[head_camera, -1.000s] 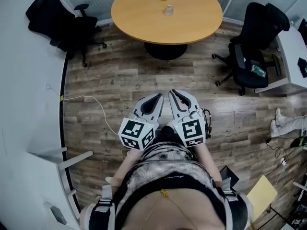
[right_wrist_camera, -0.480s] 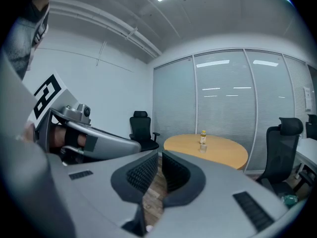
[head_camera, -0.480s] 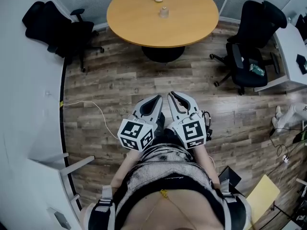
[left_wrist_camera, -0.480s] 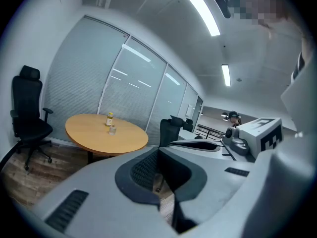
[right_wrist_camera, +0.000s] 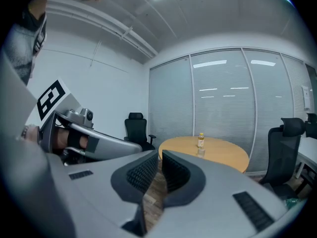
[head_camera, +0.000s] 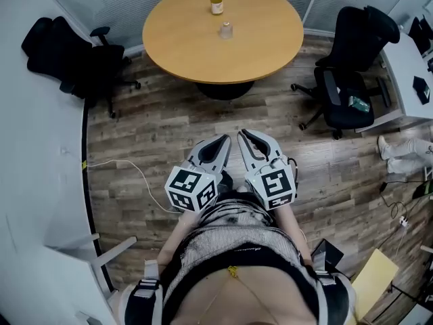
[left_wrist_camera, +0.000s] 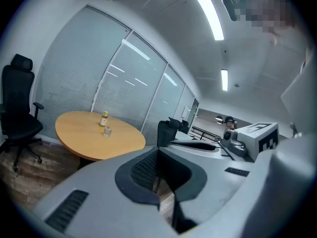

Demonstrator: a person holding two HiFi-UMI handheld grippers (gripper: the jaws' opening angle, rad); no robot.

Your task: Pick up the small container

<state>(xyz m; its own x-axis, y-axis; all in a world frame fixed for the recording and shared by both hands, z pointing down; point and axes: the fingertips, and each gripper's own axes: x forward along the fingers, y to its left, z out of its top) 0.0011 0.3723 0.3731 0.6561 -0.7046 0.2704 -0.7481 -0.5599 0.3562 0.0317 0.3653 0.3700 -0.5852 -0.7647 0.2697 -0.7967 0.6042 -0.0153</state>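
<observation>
The small clear container (head_camera: 225, 30) stands on the round wooden table (head_camera: 257, 42), just in front of a yellow-capped bottle (head_camera: 216, 2). Both grippers are held side by side close to the person's body, over the wood floor and well short of the table. My left gripper (head_camera: 224, 140) and my right gripper (head_camera: 241, 135) are both shut with nothing between the jaws. The left gripper view shows its jaws (left_wrist_camera: 158, 155) with the container (left_wrist_camera: 107, 131) far off to the left. In the right gripper view the container (right_wrist_camera: 200, 152) lies beyond the jaws (right_wrist_camera: 159, 157).
Black office chairs stand left (head_camera: 74, 53) and right (head_camera: 352, 66) of the table. A curved white desk (head_camera: 34, 181) runs along the left, another desk (head_camera: 413, 59) at the right. A white cable (head_camera: 128, 171) lies on the floor. Another person's legs (head_camera: 406, 151) show at the right edge.
The table, container and bottle have slid lower and leftward in the head view, so the person has come closer to them. Both grippers stay shut and together.
</observation>
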